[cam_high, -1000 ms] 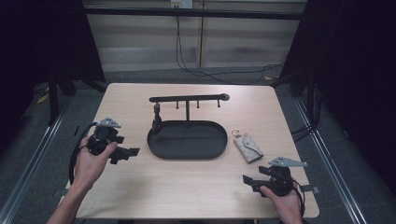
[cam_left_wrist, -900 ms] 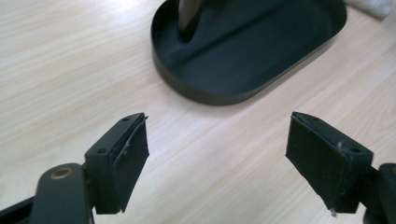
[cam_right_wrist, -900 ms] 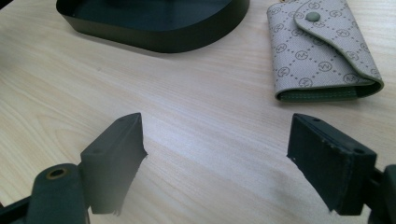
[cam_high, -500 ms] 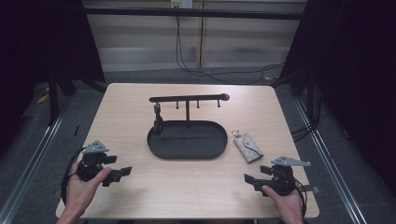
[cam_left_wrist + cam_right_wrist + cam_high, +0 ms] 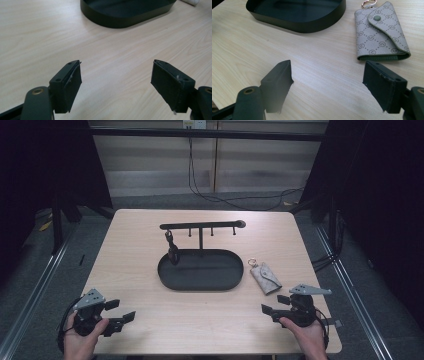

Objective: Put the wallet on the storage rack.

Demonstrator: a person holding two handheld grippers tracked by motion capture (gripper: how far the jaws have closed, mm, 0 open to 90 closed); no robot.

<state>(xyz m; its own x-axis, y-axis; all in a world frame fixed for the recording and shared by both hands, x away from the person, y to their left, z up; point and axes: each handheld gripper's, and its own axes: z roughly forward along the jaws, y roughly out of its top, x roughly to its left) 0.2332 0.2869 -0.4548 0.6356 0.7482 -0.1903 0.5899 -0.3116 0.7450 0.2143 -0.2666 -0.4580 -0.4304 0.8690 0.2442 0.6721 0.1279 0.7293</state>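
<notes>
1. The high view has the key pouch (image 5: 266, 278) on the table (image 5: 140, 245), just right of the black tray (image 5: 200, 282), ahead of the right gripper (image 5: 272, 308).
2. The right gripper view shows the pouch's snap flap; its jaws, just closing, gape with nothing between.
3. The left gripper (image 5: 116, 86) gapes over bare wood.

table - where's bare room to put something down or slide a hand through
The light wooden table is bare left of the black oval tray, and along the near edge between the left gripper and right gripper. It is tight on the right, where the beige patterned key pouch lies between tray and right gripper.
</notes>
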